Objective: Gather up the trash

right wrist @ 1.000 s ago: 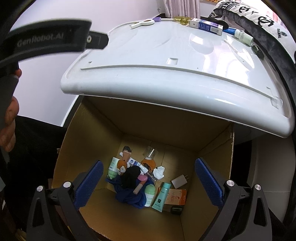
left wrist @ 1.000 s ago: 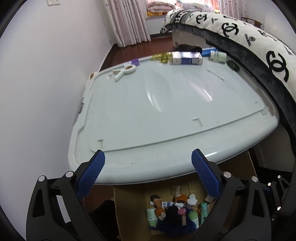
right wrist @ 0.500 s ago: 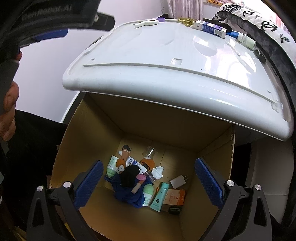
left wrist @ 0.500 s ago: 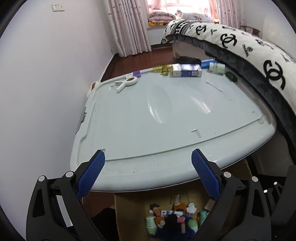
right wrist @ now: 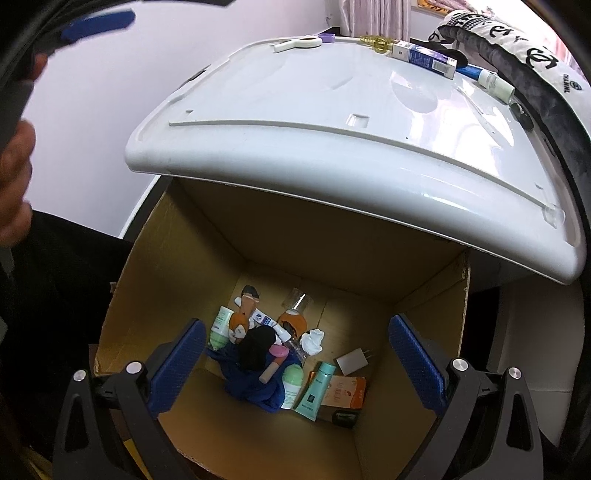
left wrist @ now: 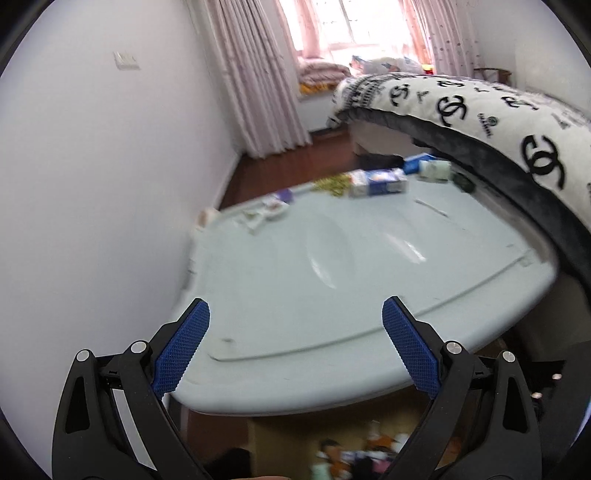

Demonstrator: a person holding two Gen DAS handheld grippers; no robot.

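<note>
A plain white wall (left wrist: 92,155) carries a light switch plate (left wrist: 126,61). Pale pink curtains (left wrist: 258,74) hang to a dark wooden floor (left wrist: 295,162), framing a bright window (left wrist: 354,26) that fills the room with daylight. A bed (left wrist: 373,136) stands at the right, draped with a white blanket (left wrist: 480,107) bearing black logos (its underside dark grey). Folded bedding lies along the window sill (left wrist: 317,70).

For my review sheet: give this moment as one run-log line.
left gripper: open, empty, above white lid | right gripper: open, empty, over cardboard box | trash in box; carton on lid
</note>
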